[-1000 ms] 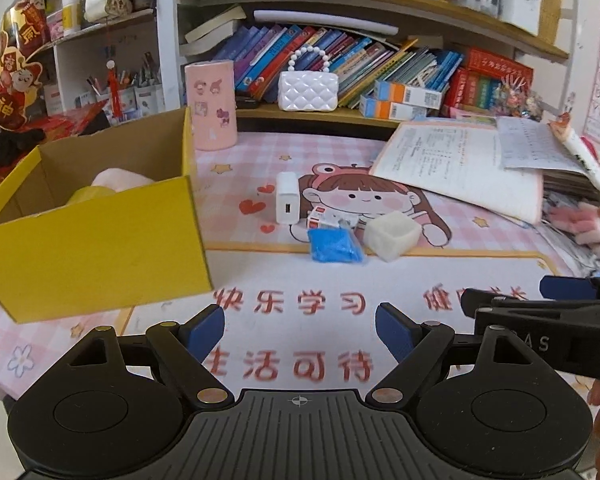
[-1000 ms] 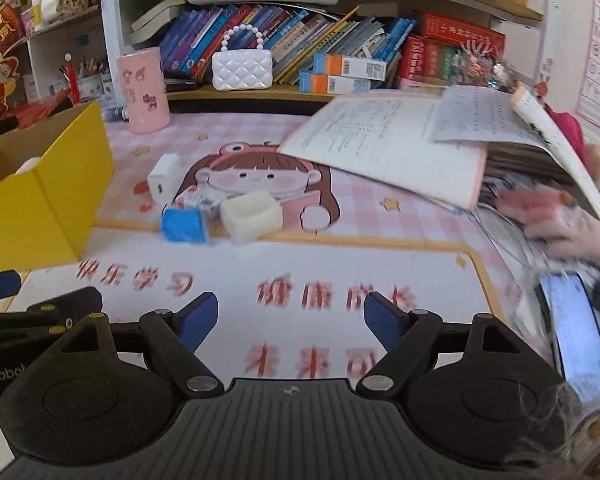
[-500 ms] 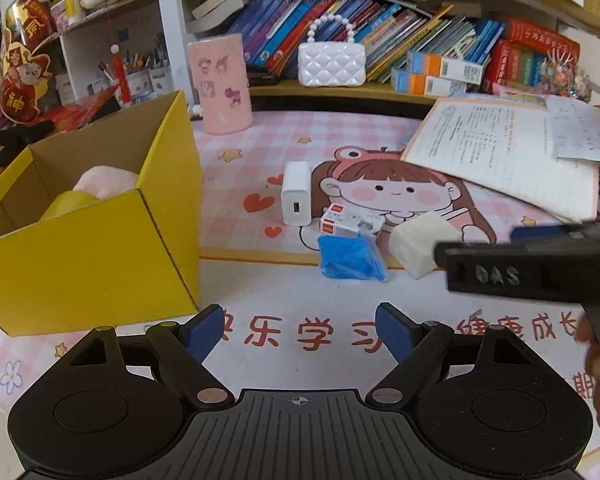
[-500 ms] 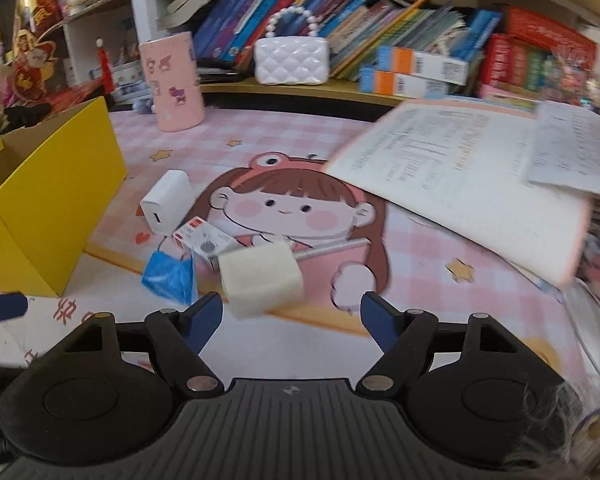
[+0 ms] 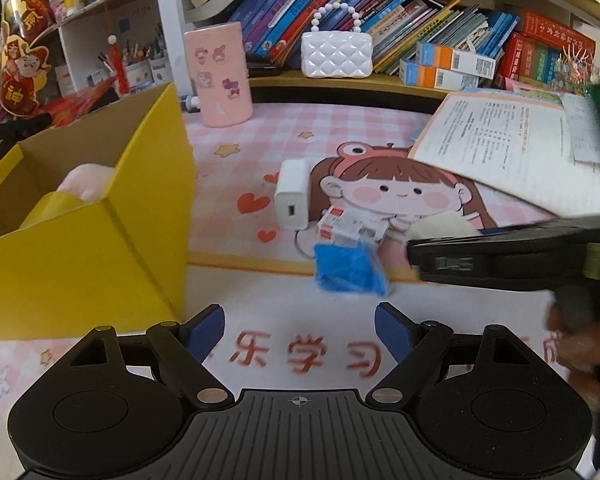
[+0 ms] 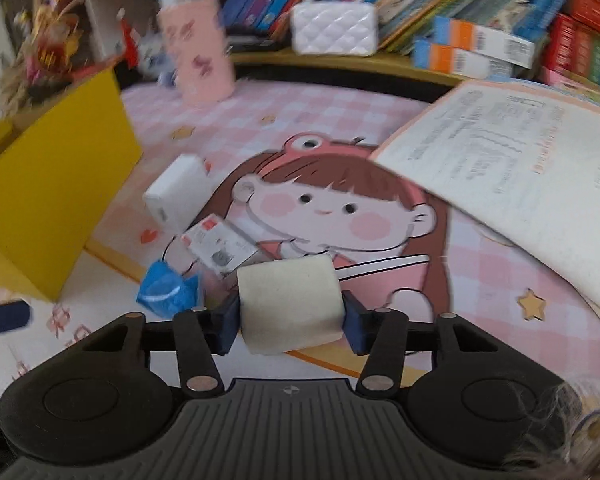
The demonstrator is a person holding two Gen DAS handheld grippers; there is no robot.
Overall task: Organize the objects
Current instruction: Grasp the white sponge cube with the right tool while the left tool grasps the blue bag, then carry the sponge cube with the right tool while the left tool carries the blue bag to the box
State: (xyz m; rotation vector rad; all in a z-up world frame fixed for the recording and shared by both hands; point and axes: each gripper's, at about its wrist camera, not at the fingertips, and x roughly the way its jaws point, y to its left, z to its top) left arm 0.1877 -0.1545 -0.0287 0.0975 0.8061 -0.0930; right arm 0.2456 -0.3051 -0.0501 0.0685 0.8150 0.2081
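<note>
1. Since the earlier frame, the right gripper point(image 6: 292, 322) has come forward to the cream foam block point(image 6: 290, 304); its jaws are closing, with both pads touching the block.
2. Left gripper point(image 5: 300, 332) hangs unclenched, holding nothing.
3. A blue packet point(image 6: 168, 292) lies at nine o'clock of the block, the yellow box point(image 5: 80, 264) further left.

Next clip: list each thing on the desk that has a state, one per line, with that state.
Left tool: open, empty, above the mat.
Right tool: closing, white block between its pads.
White block: on the mat, touched by both pads.
Yellow box: open on top, pink soft thing inside.
Charger: lying flat.
Blue packet: crumpled, loose on the mat.
Booklet: lying open.
</note>
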